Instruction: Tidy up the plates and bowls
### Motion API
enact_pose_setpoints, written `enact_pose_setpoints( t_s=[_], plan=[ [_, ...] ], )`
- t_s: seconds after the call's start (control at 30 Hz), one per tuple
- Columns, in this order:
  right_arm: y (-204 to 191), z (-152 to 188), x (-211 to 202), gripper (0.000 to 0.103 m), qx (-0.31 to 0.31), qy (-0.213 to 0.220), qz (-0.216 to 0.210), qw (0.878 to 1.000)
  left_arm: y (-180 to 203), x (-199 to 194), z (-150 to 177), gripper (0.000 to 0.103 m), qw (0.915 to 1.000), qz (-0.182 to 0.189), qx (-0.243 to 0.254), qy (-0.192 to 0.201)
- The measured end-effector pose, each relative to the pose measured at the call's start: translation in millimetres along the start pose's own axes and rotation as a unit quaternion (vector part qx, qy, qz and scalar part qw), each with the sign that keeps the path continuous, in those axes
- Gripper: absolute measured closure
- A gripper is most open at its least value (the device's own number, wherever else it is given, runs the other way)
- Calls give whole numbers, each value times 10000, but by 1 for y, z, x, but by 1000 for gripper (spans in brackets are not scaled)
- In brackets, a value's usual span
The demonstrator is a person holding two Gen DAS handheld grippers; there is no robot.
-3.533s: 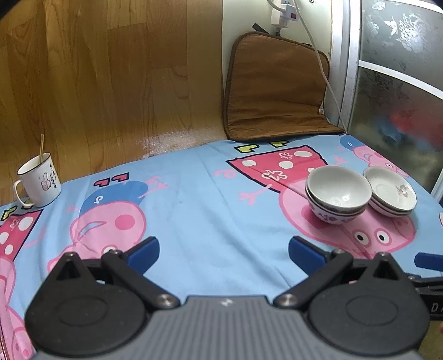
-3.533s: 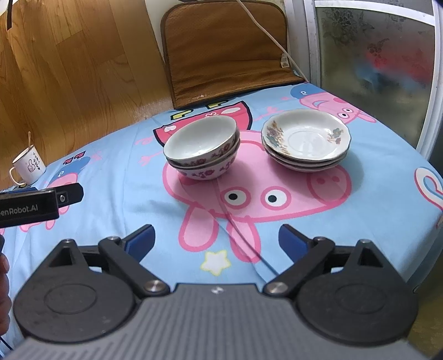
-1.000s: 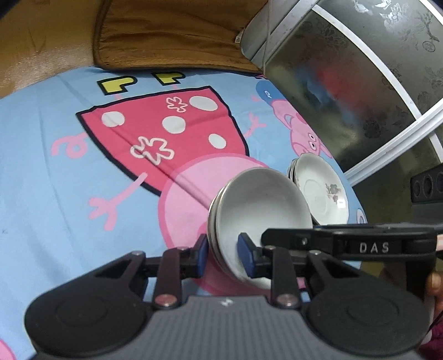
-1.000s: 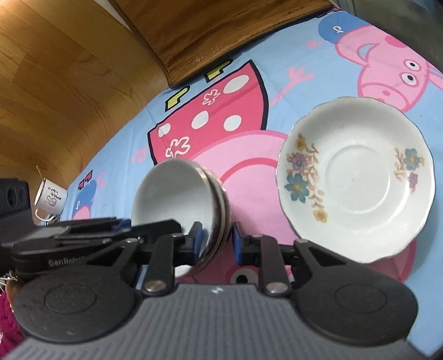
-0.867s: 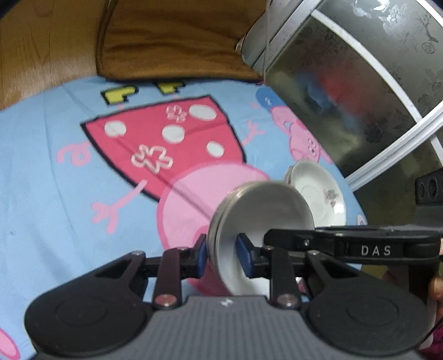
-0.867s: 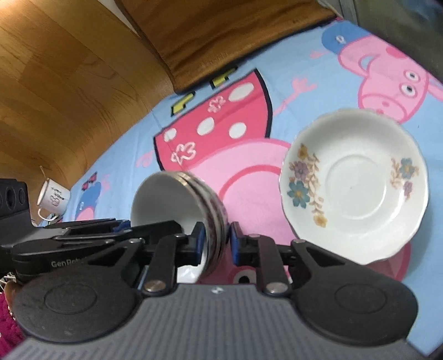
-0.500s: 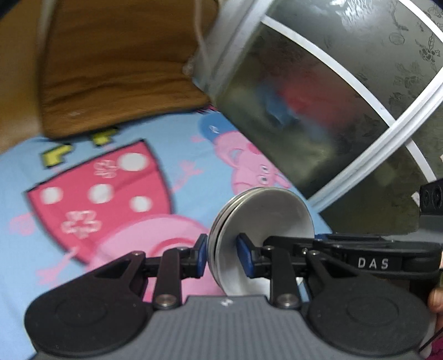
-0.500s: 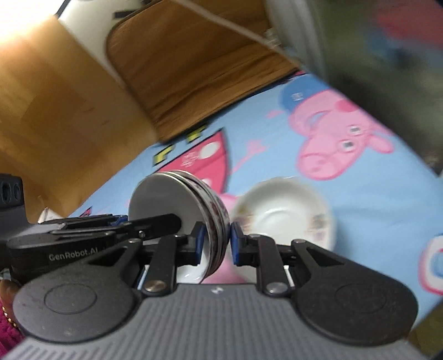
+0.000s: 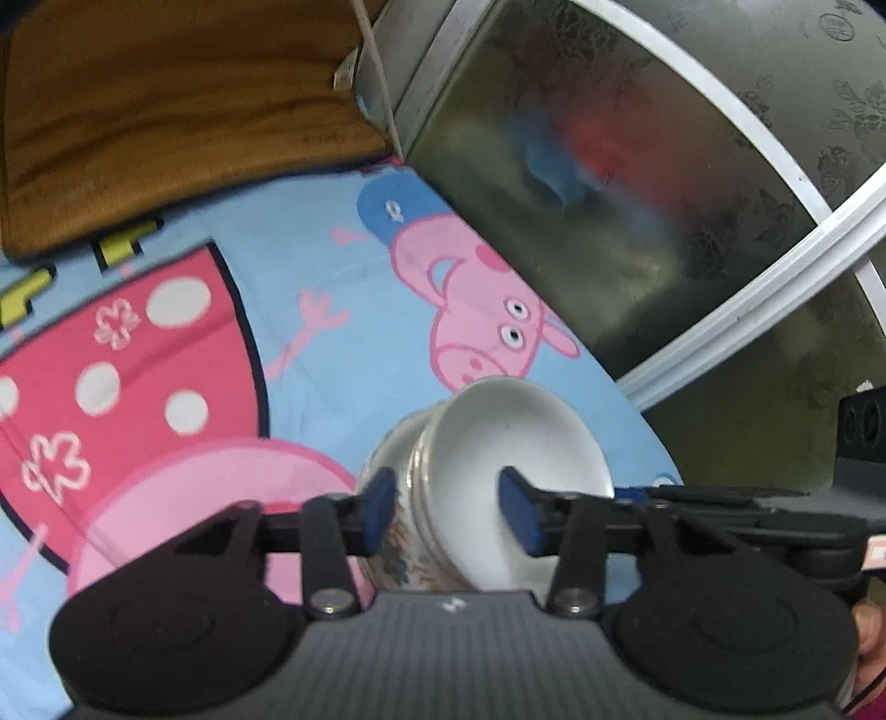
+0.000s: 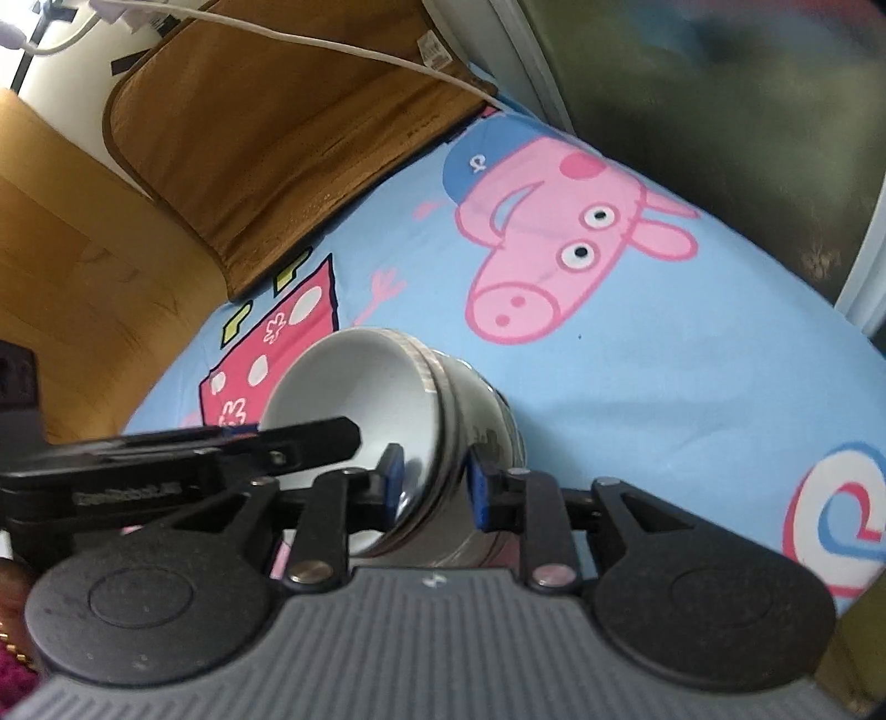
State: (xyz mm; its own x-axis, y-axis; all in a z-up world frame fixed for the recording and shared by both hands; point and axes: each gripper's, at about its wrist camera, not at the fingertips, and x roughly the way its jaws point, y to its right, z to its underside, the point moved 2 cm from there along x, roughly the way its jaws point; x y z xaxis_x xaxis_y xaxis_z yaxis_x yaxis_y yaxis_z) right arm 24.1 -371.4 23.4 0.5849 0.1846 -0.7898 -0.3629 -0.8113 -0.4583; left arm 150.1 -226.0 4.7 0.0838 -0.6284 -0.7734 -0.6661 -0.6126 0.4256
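Left gripper point(image 9: 448, 512): blue pads point(image 9: 378, 509) standing parted either side of the stacked bowls' rim, jaws having just been opening; left pad lying beside the outer wall, right pad hanging inside the bowl clear of the white surface, so it is no longer pinching. Right gripper point(image 10: 434, 490): pads point(image 10: 479, 493) straddling the opposite rim, jaws also having just been opening, gaps showing on both sides, though blur is making contact hard to judge.

Stacked bowls point(image 9: 509, 443): white inside, floral outside, sitting lower centre of both views, nested and appearing tilted; the plates are hidden beneath, if there at all.

Cartoon pig tablecloth point(image 10: 692, 360): blue, spreading across the middle of each frame.

Brown cushion point(image 10: 277, 127): leaning at upper left, a white cable point(image 10: 354, 50) crossing it.

Frosted glass door point(image 9: 692, 194): filling the upper right
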Motion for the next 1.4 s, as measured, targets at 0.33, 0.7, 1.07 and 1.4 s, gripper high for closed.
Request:
enact_pose_setpoints(
  t_s=[0.33,0.7,1.07,1.4],
  plan=[
    [1,6,-22,64,-11,437,-40,9990,-8,-27,15,48,9994,-15,-78,335],
    [-19,118,-68,45,-577,2579,795,9612,-3,-67,86,37,9801,-1085,744,1489],
    [-38,186,-59,0,63,3732,1684,9123,-27,-76,138,0,9575,-1890,869,1998],
    [-65,213,-67,0,-129,4164,1756,8920,-39,-83,155,0,9571,-2028,777,1921]
  ],
)
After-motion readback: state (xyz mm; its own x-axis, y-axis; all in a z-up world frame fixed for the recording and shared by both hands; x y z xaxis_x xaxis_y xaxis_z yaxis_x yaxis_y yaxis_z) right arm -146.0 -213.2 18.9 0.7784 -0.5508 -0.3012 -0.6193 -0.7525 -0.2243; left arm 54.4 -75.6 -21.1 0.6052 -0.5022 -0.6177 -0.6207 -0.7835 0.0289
